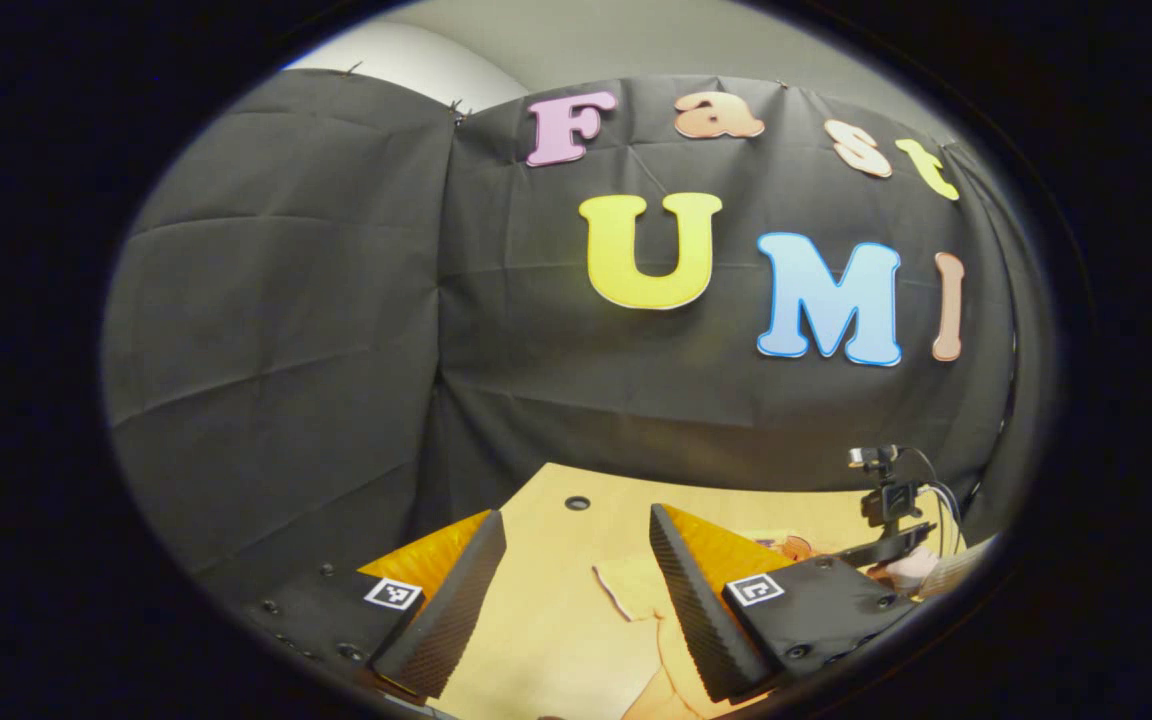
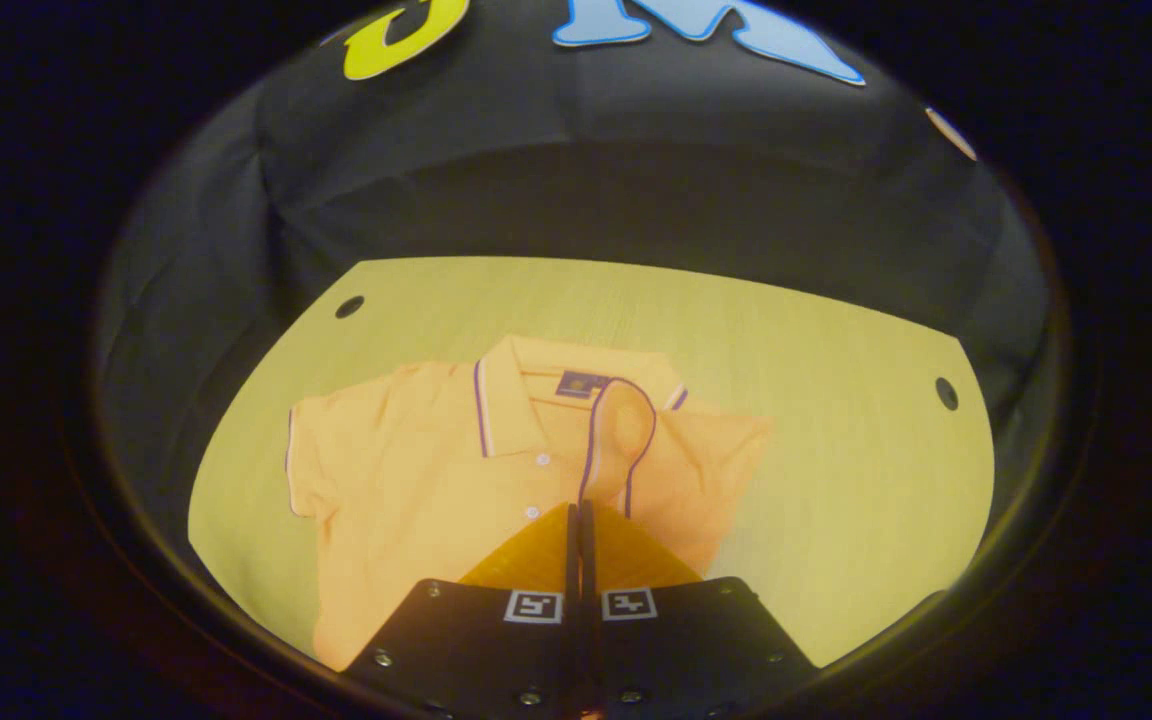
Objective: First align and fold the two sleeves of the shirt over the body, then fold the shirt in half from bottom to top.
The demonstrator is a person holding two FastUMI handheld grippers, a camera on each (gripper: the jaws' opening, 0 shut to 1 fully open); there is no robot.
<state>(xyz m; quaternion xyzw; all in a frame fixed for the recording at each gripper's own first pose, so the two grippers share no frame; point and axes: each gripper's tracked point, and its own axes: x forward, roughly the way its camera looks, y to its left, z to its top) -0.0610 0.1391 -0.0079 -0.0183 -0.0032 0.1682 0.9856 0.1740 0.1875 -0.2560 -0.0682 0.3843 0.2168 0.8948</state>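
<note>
Shirt (image 2: 416, 480) lying flat mid-desk (image 2: 836, 400), one sleeve (image 2: 621, 430) lifting over its body, right gripper (image 2: 581, 520) clamping that sleeve, left gripper (image 1: 576, 600) hovering wide apart near the desk's edge.

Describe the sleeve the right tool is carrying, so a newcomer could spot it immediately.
On the light wooden table lies an orange polo shirt. The folded sleeve stands over its chest, just right of the button placket, pinched by the right tool. Its dark-piped cuff loops upward; the other sleeve lies flat.

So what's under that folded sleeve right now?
The sleeve lies over the shirt chest, beside the collar. The right gripper fingers are shut on its edge. Whatever fabric lies beneath is covered.
</note>
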